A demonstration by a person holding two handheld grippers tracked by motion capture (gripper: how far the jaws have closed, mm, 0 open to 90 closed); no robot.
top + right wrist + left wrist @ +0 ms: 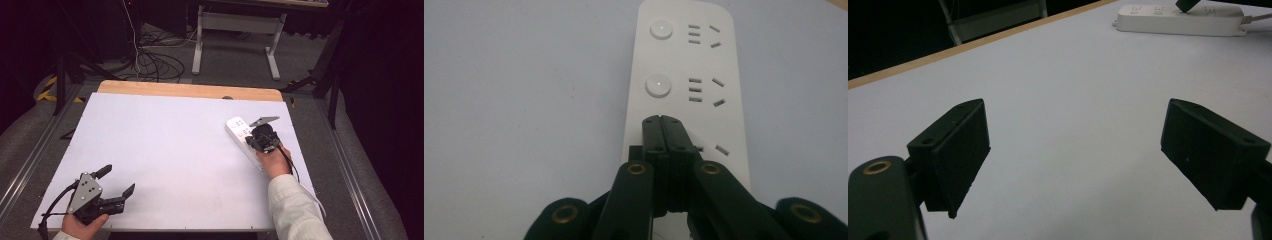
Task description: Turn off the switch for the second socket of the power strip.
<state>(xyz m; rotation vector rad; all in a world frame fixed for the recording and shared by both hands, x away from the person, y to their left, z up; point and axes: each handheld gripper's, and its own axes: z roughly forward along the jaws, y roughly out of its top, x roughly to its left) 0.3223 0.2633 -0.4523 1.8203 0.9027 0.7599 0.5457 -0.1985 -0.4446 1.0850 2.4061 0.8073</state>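
A white power strip (241,133) lies on the right side of the white table, with round switch buttons (658,86) and socket slots along its top. My right gripper (663,120) is shut, jaws pressed together with nothing between them, tips down over the strip's third button place; whether they touch it I cannot tell. In the high view the right gripper (261,141) hovers on the strip's near half. My left gripper (119,181) rests near the table's front left corner, open and empty. The strip (1178,20) shows far off in the left gripper view, beyond the left gripper (1075,150).
The white table top (165,150) has a wooden strip (190,91) along its far edge. The power strip's cable (315,197) runs off the right front. Beyond the table stand a desk frame (235,40) and floor cables (155,65).
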